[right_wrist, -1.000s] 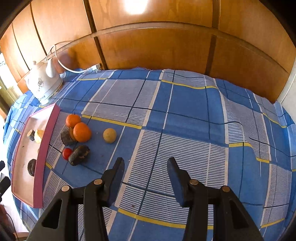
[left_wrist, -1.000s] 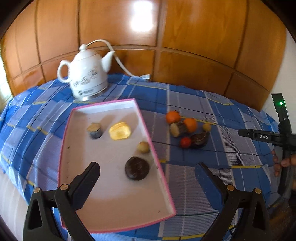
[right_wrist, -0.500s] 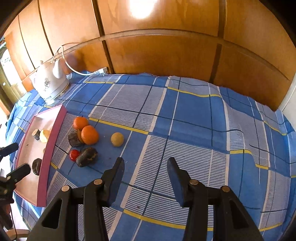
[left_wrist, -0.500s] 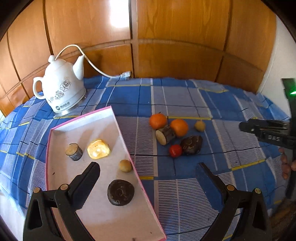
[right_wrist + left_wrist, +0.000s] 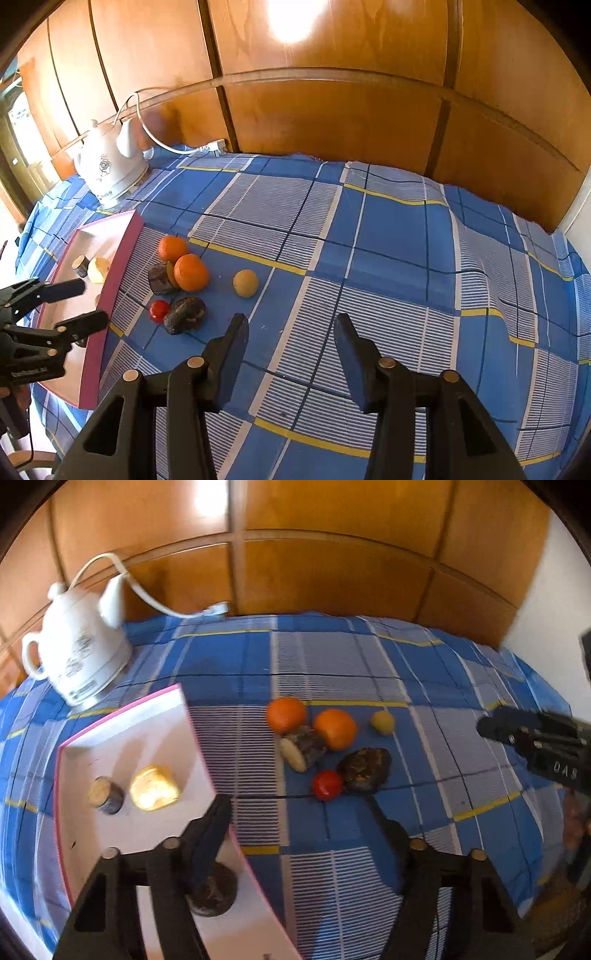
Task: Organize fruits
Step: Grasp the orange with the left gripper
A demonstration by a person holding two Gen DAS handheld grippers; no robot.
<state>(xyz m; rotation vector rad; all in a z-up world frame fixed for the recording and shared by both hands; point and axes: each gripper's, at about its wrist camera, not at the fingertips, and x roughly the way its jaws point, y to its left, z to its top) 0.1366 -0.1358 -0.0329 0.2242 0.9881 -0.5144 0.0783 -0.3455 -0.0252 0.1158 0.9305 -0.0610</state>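
Left claw (image 5: 299, 812) hanging spread over the pink-rimmed white tray's (image 5: 199, 734) edge; right claw (image 5: 291, 332) spread, holding nothing. Two round orange fruits (image 5: 334, 728), small red tomato (image 5: 327, 785) (touching a dark lump) lying on the blue checked cloth (image 5: 388, 240) beside the tray.

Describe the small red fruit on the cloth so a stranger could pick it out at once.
Start at the pink-rimmed tray on the blue checked tablecloth; just to its right lies a cluster of loose fruit. The small red fruit sits at the near edge of that cluster, beside a dark brown lumpy piece. It is the only red, glossy item; the two oranges behind it are bigger.
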